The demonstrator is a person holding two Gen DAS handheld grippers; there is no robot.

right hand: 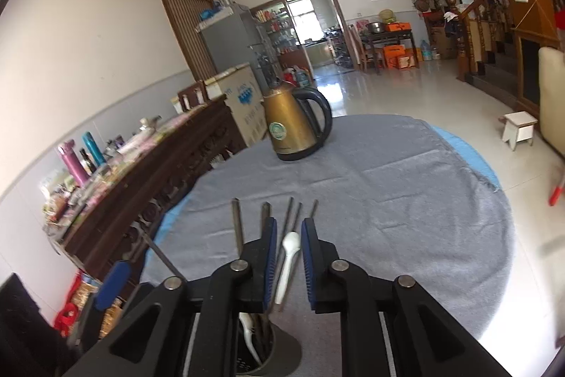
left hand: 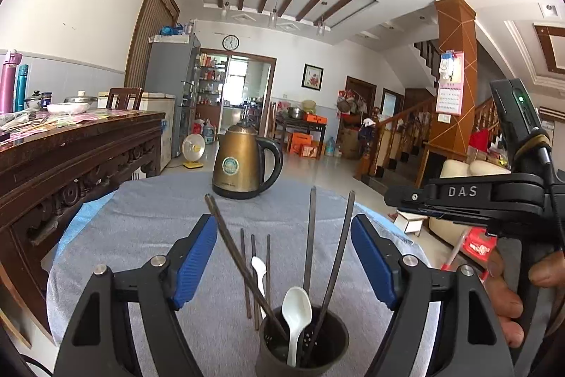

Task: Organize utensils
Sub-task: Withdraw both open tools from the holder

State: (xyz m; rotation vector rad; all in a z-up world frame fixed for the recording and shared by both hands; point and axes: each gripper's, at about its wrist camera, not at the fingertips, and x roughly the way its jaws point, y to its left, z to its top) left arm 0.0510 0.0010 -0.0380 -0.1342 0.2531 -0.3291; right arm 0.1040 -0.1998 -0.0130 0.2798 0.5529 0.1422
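My left hand-held gripper [left hand: 284,265] stands wide, nothing between its pads, just above the holder [left hand: 303,338], which already carries a spoon [left hand: 296,313] and three chopsticks leaning up and away; I judge a chopstick has just been dropped in; my right hand-held gripper [right hand: 287,262] is narrow and empty, poised over the loose spoon [right hand: 286,265] on the table [right hand: 388,200], flanked by three chopsticks [right hand: 295,218]; all lie lengthwise, pointing away toward the kettle [right hand: 295,126]; next I must lower and pinch one across its long axis.
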